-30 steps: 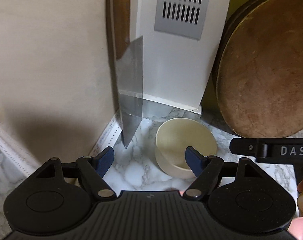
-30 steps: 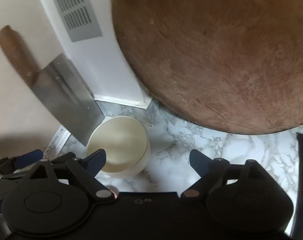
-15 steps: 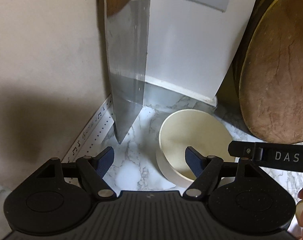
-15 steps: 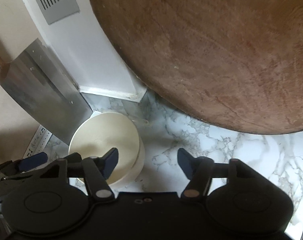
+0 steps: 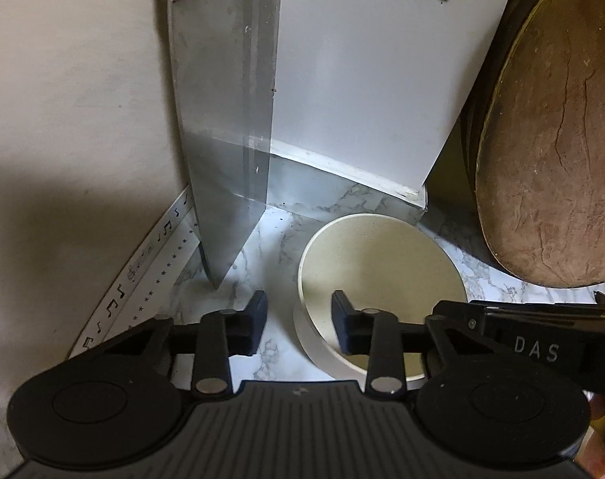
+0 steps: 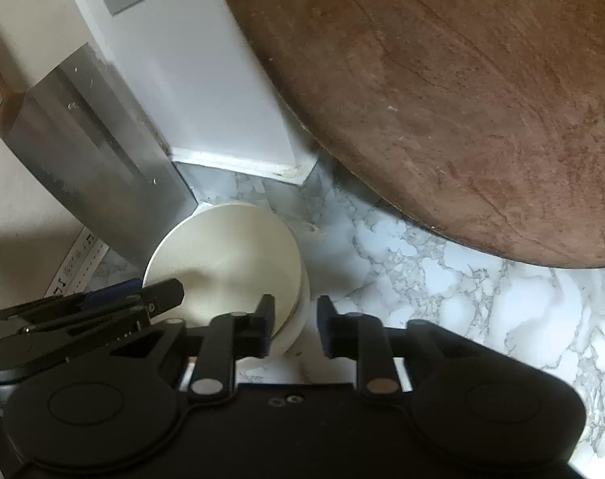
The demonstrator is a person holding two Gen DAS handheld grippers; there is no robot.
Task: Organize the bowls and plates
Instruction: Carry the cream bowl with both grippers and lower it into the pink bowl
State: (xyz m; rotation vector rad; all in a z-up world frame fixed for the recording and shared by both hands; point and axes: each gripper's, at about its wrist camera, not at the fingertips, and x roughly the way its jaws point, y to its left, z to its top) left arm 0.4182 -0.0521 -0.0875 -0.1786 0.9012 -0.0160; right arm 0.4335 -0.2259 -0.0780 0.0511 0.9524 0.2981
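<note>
A cream bowl (image 5: 382, 263) stands on the marble counter (image 6: 462, 279) in a corner. My left gripper (image 5: 298, 321) straddles the bowl's left wall, one finger outside and the other inside. Its jaws are closing, and a sliver of counter still shows between the outer pad and the wall. My right gripper (image 6: 294, 325) straddles the right wall of the same bowl (image 6: 222, 255). Its jaws are closing too, with small gaps on both sides of the rim. Each gripper's black body shows at the edge of the other's view.
A steel cleaver (image 5: 226, 119) leans upright in the corner just left of the bowl. A big round wooden chopping board (image 6: 442, 99) leans against the wall on the right. A white column with a grey vent (image 5: 362, 80) stands behind the bowl.
Both grippers have come down and closer to the bowl. Their jaws have narrowed from wide apart to a slim gap around the bowl's wall on either side.
</note>
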